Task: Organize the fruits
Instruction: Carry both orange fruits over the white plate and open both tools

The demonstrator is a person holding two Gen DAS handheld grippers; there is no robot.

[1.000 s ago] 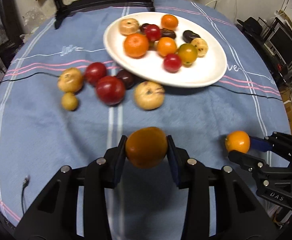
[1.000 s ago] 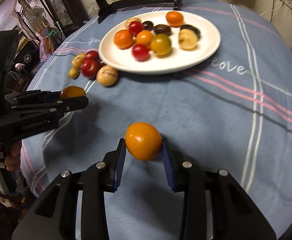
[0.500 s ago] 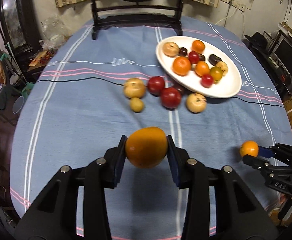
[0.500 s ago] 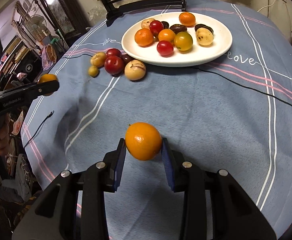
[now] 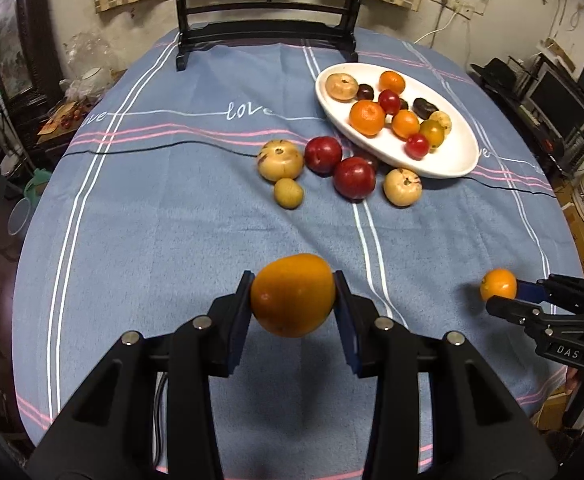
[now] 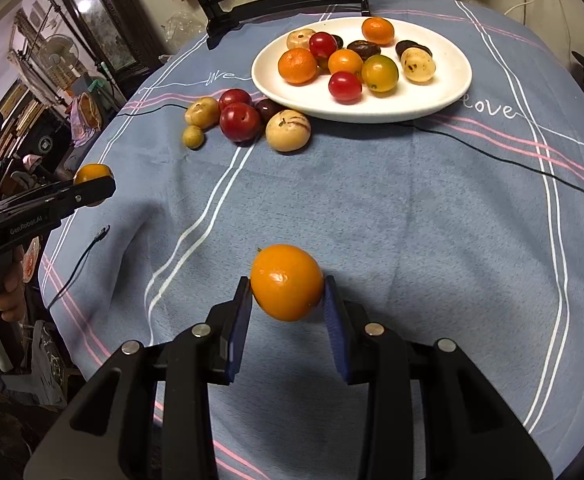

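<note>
My left gripper (image 5: 293, 295) is shut on an orange fruit (image 5: 293, 294), held above the blue tablecloth. My right gripper (image 6: 287, 289) is shut on a smaller orange fruit (image 6: 287, 282), also held off the cloth. Each gripper shows in the other's view: the right gripper (image 5: 502, 293) at the right edge, the left gripper (image 6: 94, 184) at the left edge. A white oval plate (image 6: 448, 88) at the far side holds several oranges, cherry tomatoes, dark and yellow fruits. Beside the plate on the cloth lie red plums (image 5: 354, 178) and yellowish fruits (image 5: 280, 160).
The round table's blue cloth (image 5: 172, 220) has white and pink stripes. A dark wooden stand (image 5: 268, 36) sits at the far edge. Cluttered furniture surrounds the table; shelves with electronics (image 5: 556, 112) stand at the right. A hand (image 6: 6, 292) holds the left gripper's handle.
Both grippers have drawn back from the plate with their oranges still held, so the plate and loose fruits look farther away. The left one also drifted left.
</note>
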